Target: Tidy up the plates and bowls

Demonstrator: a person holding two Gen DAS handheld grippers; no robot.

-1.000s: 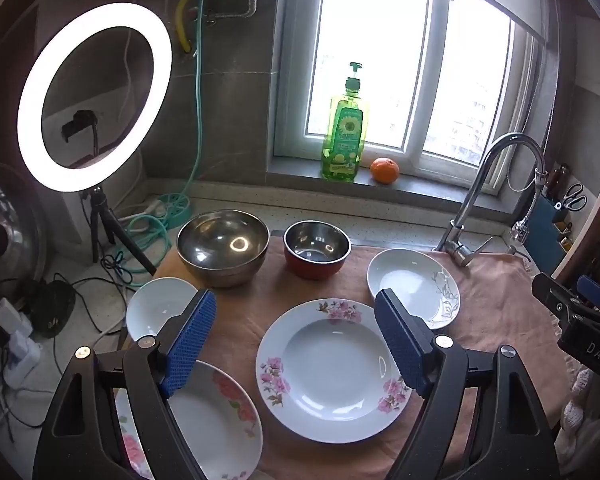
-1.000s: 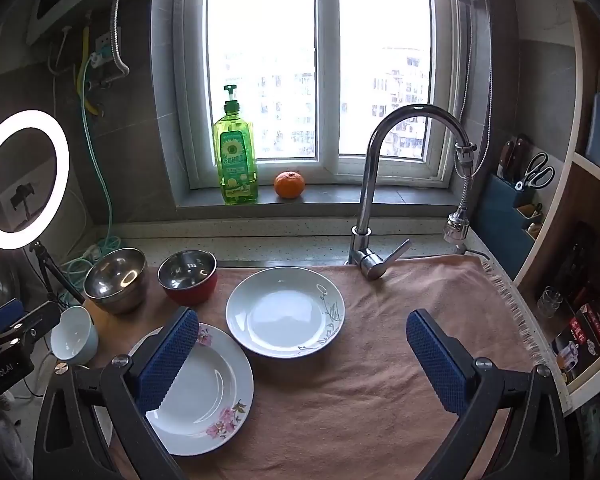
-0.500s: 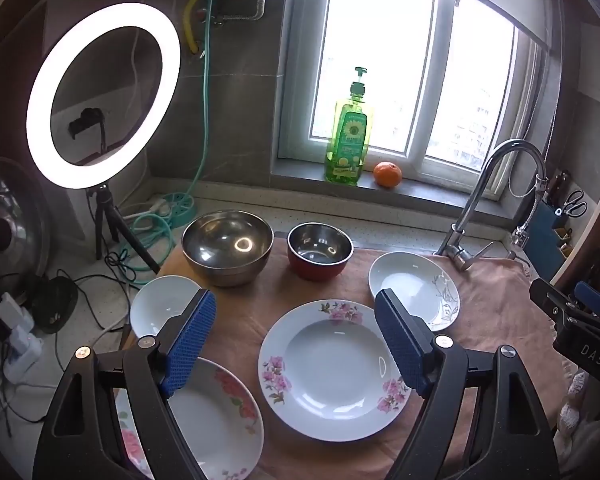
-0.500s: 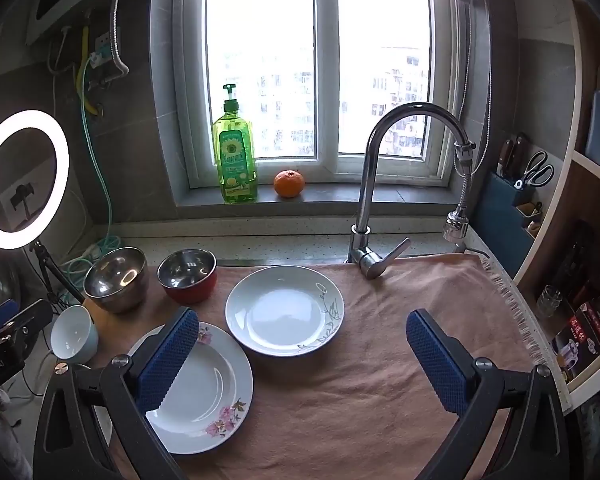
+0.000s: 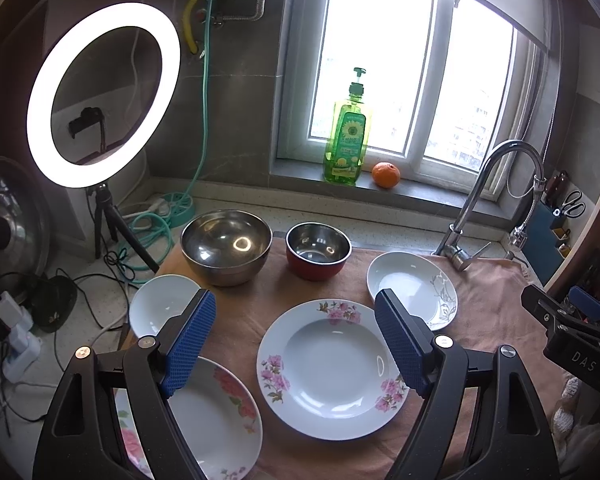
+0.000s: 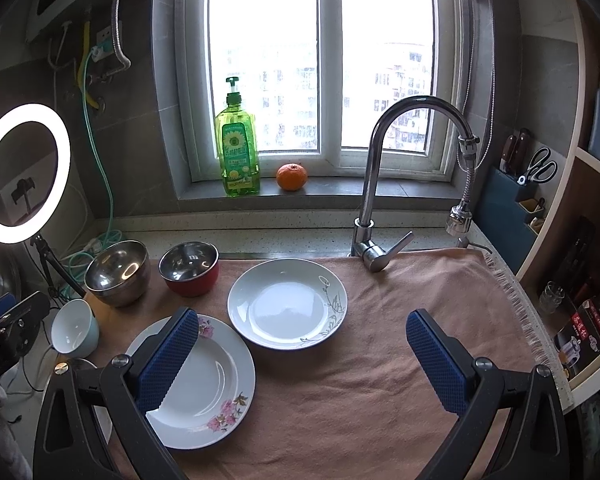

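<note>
- Plates and bowls all sit separate, rims up, on the cloth-covered counter [image 6: 380, 380]; nothing stacked yet.
- Pink-flower plate [image 5: 332, 368] lies flat near centre; round, so no long axis.
- Vine plate [image 6: 287, 303] far right of it; steel bowl [image 5: 226, 245] and red bowl [image 5: 318, 249] far row, openings up.
- Left gripper [image 5: 296, 344] spread wide, holding nothing, above flower plate.
- Right gripper [image 6: 302, 364] spread, holding nothing.
- Likely next: pinch one plate rim, lift level, nest like on like.
</note>
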